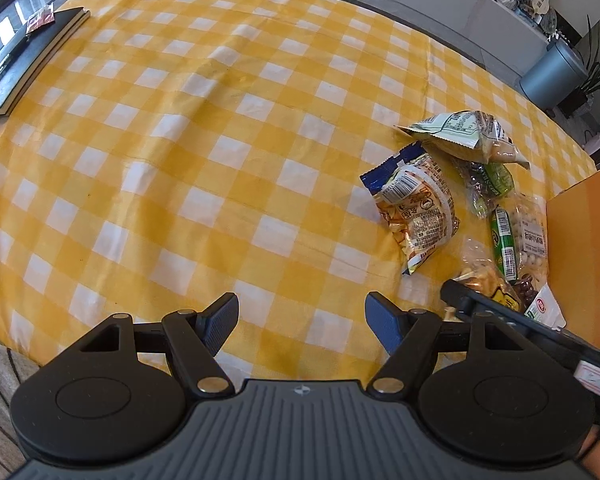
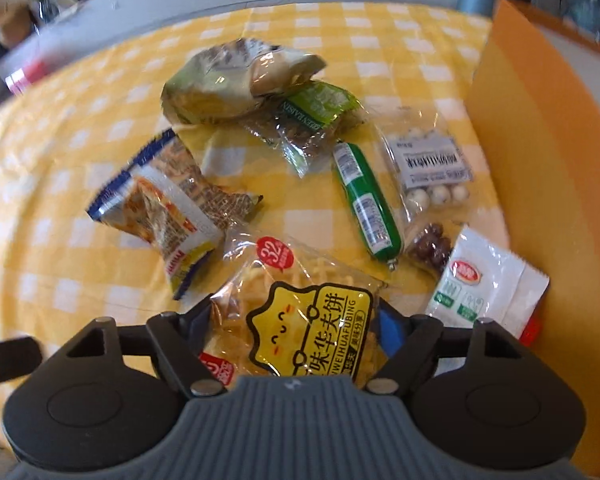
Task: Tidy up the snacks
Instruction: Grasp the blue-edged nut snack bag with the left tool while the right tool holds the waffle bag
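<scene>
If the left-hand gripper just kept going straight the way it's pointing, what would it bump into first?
Probably just the yellow checked tablecloth. The left gripper is open with nothing between its fingers, and only bare cloth lies ahead of it. The snack pile sits off to its right, outside that line, though depth is hard to judge.

Both wrist views look steeply down; they share the snack pile (image 1: 472, 200), perhaps nearer on the right.

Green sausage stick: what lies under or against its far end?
Only checkered tablecloth shows under the green sausage stick; the green raisin packet sits just beyond its far end. Contact unclear.
</scene>
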